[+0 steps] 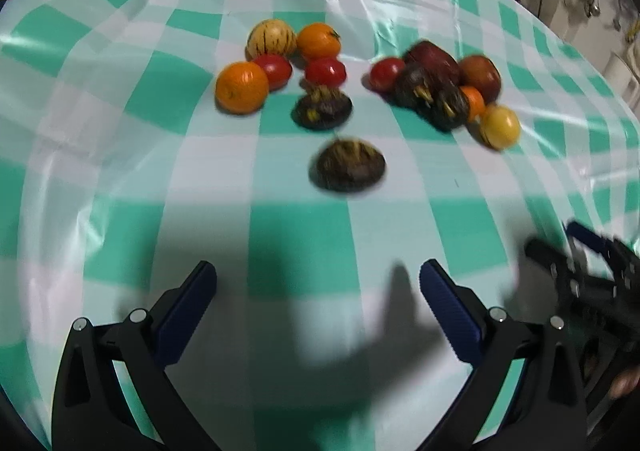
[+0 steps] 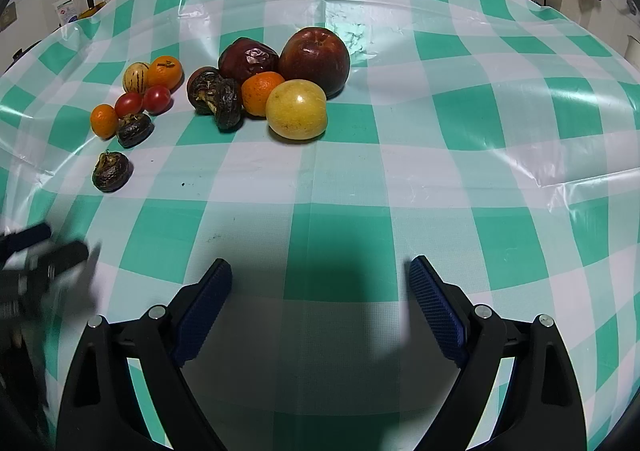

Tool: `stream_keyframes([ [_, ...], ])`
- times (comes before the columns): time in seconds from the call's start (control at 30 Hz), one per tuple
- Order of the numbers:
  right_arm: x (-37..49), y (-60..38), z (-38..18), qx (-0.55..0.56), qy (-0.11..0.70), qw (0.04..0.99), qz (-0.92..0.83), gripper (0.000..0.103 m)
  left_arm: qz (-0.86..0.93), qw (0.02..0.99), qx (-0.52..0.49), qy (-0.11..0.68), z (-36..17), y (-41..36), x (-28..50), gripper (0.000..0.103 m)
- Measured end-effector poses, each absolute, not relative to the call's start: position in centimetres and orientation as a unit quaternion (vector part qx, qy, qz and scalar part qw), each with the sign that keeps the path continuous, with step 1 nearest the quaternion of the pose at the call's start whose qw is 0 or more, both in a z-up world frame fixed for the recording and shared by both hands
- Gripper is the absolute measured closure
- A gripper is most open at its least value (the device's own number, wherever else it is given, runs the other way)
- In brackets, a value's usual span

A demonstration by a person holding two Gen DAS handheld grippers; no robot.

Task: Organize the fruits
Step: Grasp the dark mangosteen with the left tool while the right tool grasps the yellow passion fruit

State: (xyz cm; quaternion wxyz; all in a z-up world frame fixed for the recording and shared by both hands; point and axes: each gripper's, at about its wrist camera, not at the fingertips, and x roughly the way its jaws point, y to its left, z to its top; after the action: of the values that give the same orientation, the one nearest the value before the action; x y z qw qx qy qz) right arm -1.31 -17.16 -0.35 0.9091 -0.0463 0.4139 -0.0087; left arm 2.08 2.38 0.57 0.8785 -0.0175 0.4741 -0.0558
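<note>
Plainly, both sets of jaws stand wide and hold nothing: the left gripper (image 1: 318,283) and the right gripper (image 2: 320,277) hover low over bare checked cloth on the worktop (image 2: 480,171), near the viewer and well short of the fruit. That reads as a ready stance — spread to take a round fruit, not yet committed to one.

Nearest the left gripper, a dark wrinkled fruit (image 1: 347,165) lies alone, apart from both heaps, so I judge it the likeliest first pick. Just beyond it sits a second dark fruit (image 1: 323,107) at the near edge of the left cluster, where two oranges (image 1: 242,87), small red tomatoes (image 1: 326,71) and a striped pale fruit (image 1: 271,39) crowd together.

To the right is the other heap: a yellow fruit (image 2: 297,109) nearest, touching a small orange (image 2: 262,93), with a big red apple (image 2: 314,61) behind and dark fruits (image 2: 216,95) at its left. Kinds are mixed across the two heaps, so sorting seems barely begun — the left view is blurred.
</note>
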Motion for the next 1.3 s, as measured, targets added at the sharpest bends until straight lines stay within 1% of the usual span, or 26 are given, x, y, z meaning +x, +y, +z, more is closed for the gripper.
stream_keyframes([
  [0.13,-1.4,-17.2,-0.3,-0.048,0.414,0.909,-0.004,0.016,-0.043,0.882,0.012,0.469,0.5,1.3,5.1,0.003],
  [0.17,-1.4,-17.1,-0.3,-0.049,0.414,0.909,-0.003,0.016,-0.043,0.882,0.012,0.469,0.5,1.2,5.5,0.009],
  [0.23,-1.2,-17.2,-0.3,-0.05,0.414,0.909,-0.002,0.016,-0.04,0.882,0.018,0.469,0.4,0.6,6.4,0.015],
  [0.33,-1.4,-17.2,-0.3,-0.051,0.414,0.909,-0.001,0.016,-0.041,0.887,0.027,0.46,0.7,-0.3,6.8,0.03],
  [0.37,-1.5,-17.2,-0.2,-0.054,0.414,0.909,0.0,0.016,-0.042,0.889,0.029,0.455,0.8,-0.4,6.6,0.042],
  [0.4,-1.4,-17.2,-0.2,-0.054,0.414,0.908,0.004,0.016,-0.046,0.893,0.033,0.446,0.9,-0.6,6.3,0.057],
  [0.43,-1.2,-17.2,-0.1,-0.053,0.416,0.908,0.011,0.016,-0.048,0.896,0.036,0.44,1.0,-0.7,6.1,0.061],
  [0.47,-0.8,-17.2,0.1,-0.049,0.417,0.908,0.019,0.017,-0.046,0.897,0.04,0.437,0.9,-0.8,6.1,0.061],
  [0.5,-0.4,-17.2,0.2,-0.042,0.416,0.908,0.029,0.022,-0.049,0.898,0.04,0.435,0.9,-0.8,6.0,0.061],
  [0.6,1.4,-17.2,0.6,-0.019,0.411,0.911,0.038,0.029,-0.059,0.9,0.022,0.432,0.9,-0.3,6.1,0.061],
  [0.67,3.1,-17.1,0.8,-0.008,0.41,0.911,0.04,0.032,-0.06,0.899,0.011,0.434,0.8,0.2,6.0,0.061],
  [0.77,5.8,-16.3,0.9,-0.015,0.408,0.912,0.037,0.039,-0.062,0.899,0.003,0.434,0.6,0.4,6.0,0.061],
  [0.93,8.9,-15.2,0.9,-0.048,0.407,0.912,0.018,0.046,-0.065,0.898,-0.004,0.434,0.5,0.6,6.2,0.061],
  [1.0,9.4,-14.7,0.9,-0.06,0.406,0.912,0.016,0.057,-0.065,0.899,-0.005,0.434,0.5,0.8,6.1,0.061],
  [1.03,9.5,-14.6,0.9,-0.064,0.405,0.912,0.014,0.059,-0.065,0.899,-0.005,0.434,0.5,0.8,6.2,0.061],
  [1.13,9.4,-14.6,1.0,-0.065,0.403,0.913,0.012,0.06,-0.065,0.899,-0.006,0.434,0.6,0.8,6.1,0.061],
  [1.3,6.6,-12.6,1.4,-0.131,0.364,0.922,-0.003,0.06,-0.065,0.899,-0.006,0.434,0.5,0.8,6.1,0.061],
])
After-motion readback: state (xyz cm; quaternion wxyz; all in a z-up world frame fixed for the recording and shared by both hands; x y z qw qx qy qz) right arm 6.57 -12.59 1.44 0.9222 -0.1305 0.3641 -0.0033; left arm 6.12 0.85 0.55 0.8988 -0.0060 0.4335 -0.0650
